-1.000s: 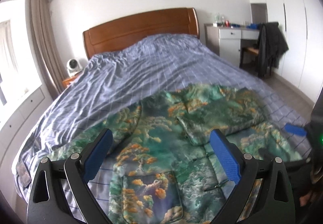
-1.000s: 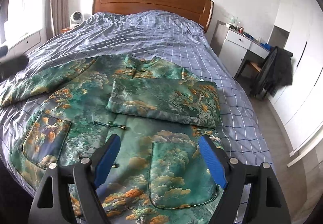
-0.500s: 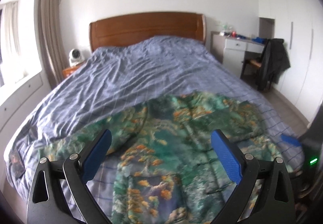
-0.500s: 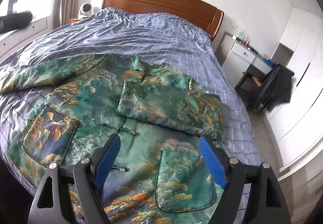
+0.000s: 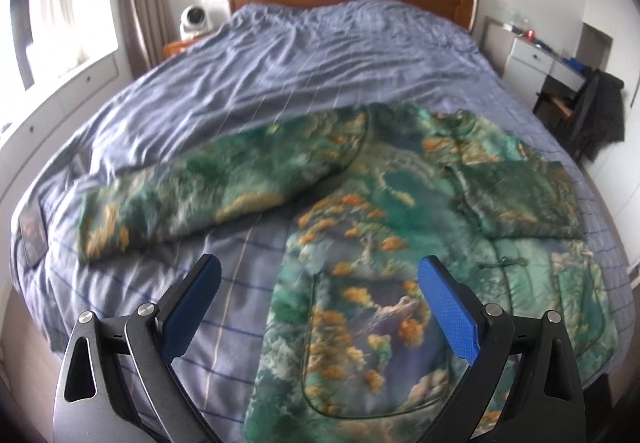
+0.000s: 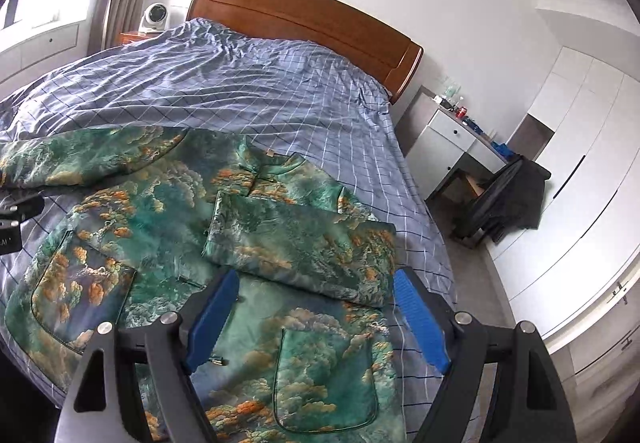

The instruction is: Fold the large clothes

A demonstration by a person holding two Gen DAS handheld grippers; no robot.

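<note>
- A green jacket (image 6: 168, 227) with an orange cloud print is laid front up across the foot end of the bed (image 6: 248, 91), on a blue checked cover (image 5: 304, 91).
- One sleeve (image 6: 304, 247) is seen folded across the chest of the jacket; the other sleeve (image 5: 208, 191) is stretched out flat over the cover, away from the body.
- Two patch pockets are shown near the hem, one (image 5: 372, 343) on each front panel.
- The left gripper (image 5: 318, 293) is held above the hem near the outstretched sleeve, its blue fingers spread wide with nothing between them and no cloth touched.
- The right gripper (image 6: 316, 317) is held above the other front panel, likewise released, with no cloth grasped.
- A wooden headboard (image 6: 304, 23) is seen at the far end, and a white desk (image 6: 452, 139) with a dark coat (image 6: 508, 199) over a chair stands beside the bed.
</note>
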